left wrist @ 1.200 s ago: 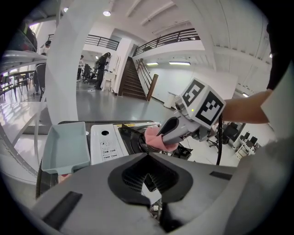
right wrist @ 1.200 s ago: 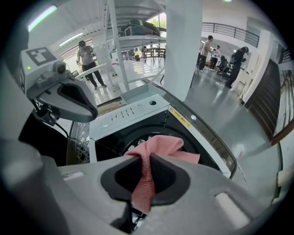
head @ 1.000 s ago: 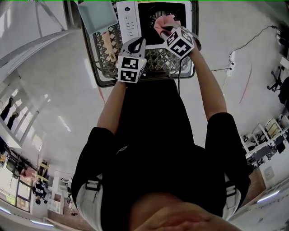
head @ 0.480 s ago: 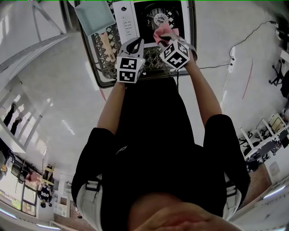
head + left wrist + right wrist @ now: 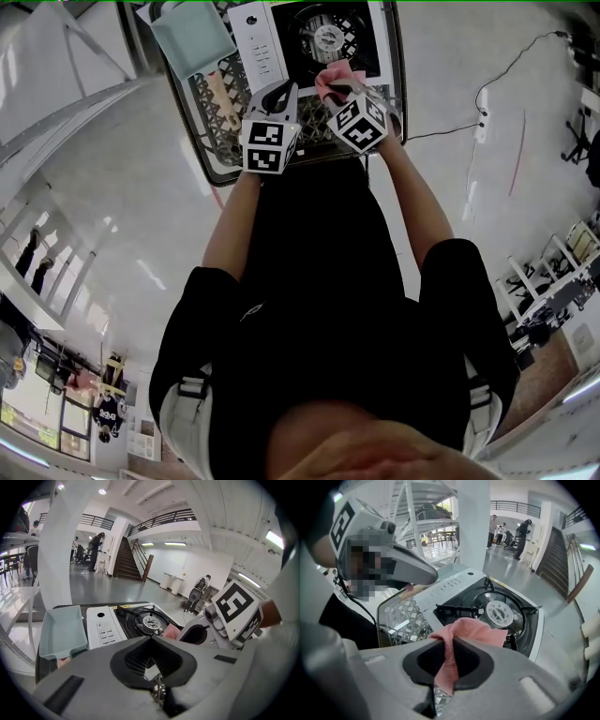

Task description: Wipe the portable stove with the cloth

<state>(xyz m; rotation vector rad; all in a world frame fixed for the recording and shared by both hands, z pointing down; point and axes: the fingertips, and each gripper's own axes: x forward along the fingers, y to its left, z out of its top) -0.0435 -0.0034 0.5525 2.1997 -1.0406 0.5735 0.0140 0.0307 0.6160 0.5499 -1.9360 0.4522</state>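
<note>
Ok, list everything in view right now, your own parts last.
stove: one, white with black burner well, on the basket
cloth: one, pink, between the right gripper's jaws, over the stove's near edge
tray: one, pale teal, left of the stove
basket: one, dark wire mesh, under stove and tray
power strip: one, white, on the floor at right
people: several, dark clothes, far off in the hall
left gripper: grey, jaws together, empty
right gripper: grey, shut on the cloth
</note>
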